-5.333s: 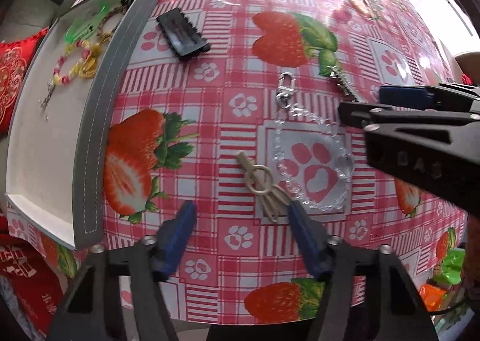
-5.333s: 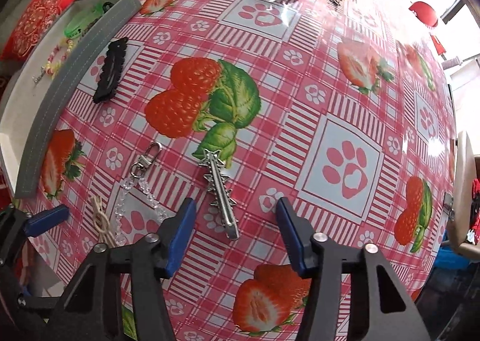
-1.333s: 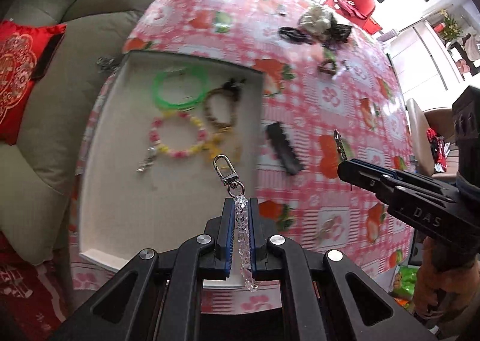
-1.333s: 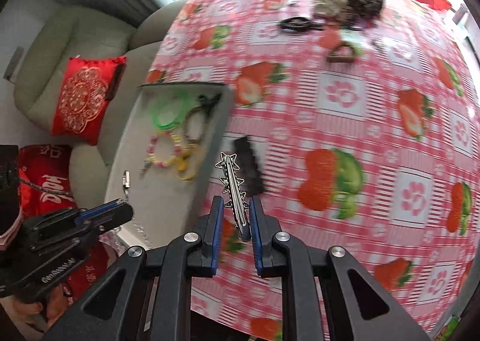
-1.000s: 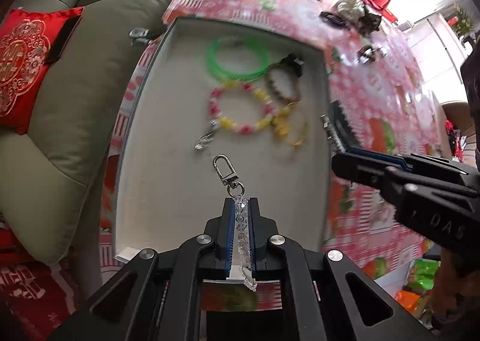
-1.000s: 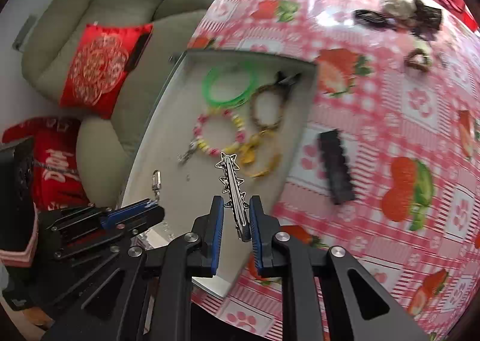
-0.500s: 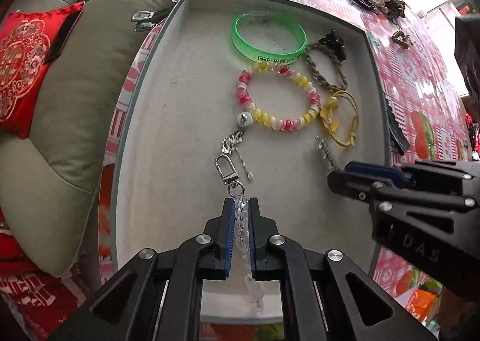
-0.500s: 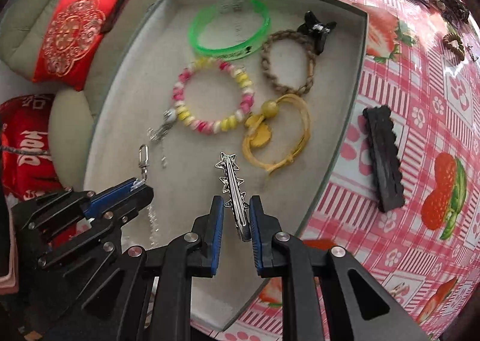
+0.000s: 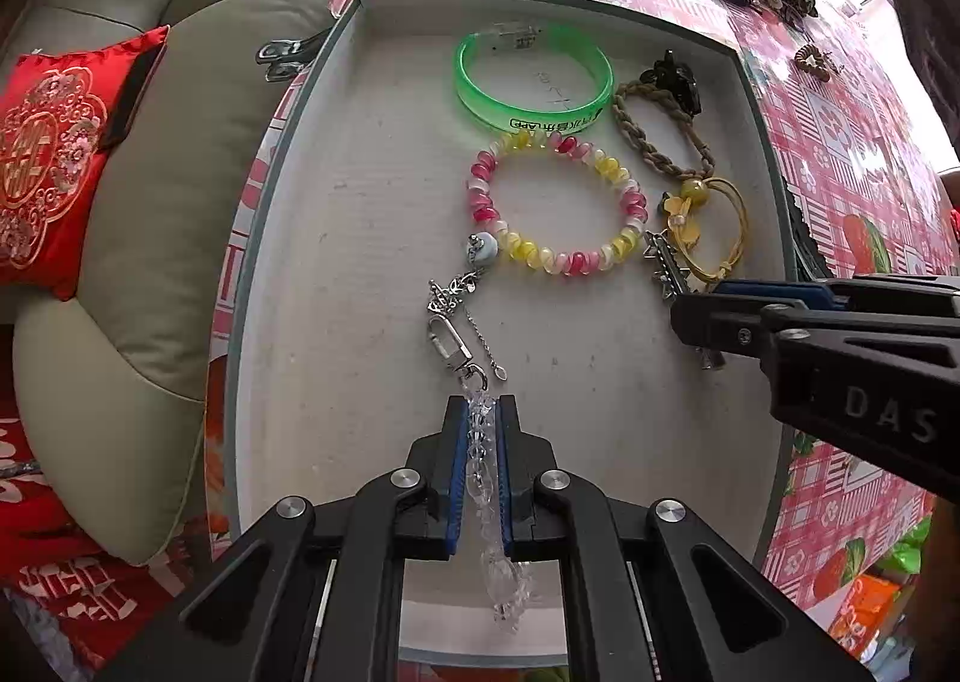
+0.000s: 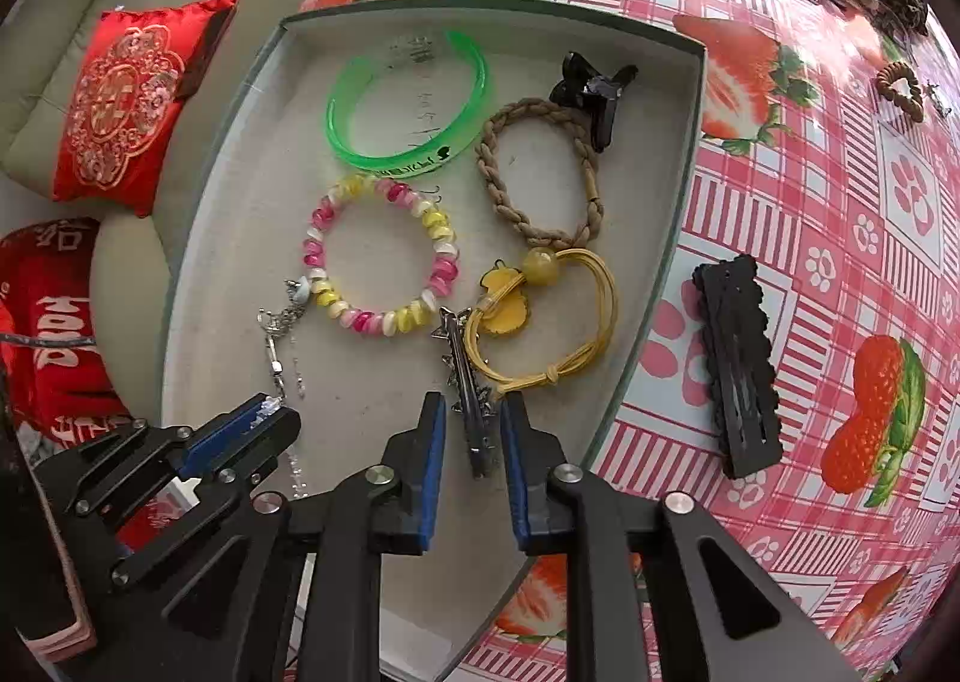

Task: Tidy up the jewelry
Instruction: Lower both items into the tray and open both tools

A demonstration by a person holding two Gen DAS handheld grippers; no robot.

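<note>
- Crowding the tray's (image 9: 288,214) far right corner: bangle (image 9: 534,78), beads (image 9: 558,202), hair ties.
- Left gripper (image 9: 480,412) clamps crystal chain (image 9: 483,460) over the tray's near edge.
- Right gripper (image 10: 471,424), jaws parted, straddles spiked clip (image 10: 468,388) lying in the tray.

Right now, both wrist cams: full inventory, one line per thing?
tray: 1, grey, table's sofa-side edge
bangle: 1, green, tray far end
beaded bracelet: 1, pink-yellow, tray middle
braided hair tie: 1, tan, right of bangle
claw clip: 1, black, tray far right corner
cord bracelet: 1, yellow, near tray's right wall
star hair clip: 1, silver, tray floor between right fingers
crystal chain: 1, clear, in left gripper
long hair clip: 1, black, tablecloth right of tray
cushion: 1, red, sofa
left gripper: shut on chain
right gripper: open
</note>
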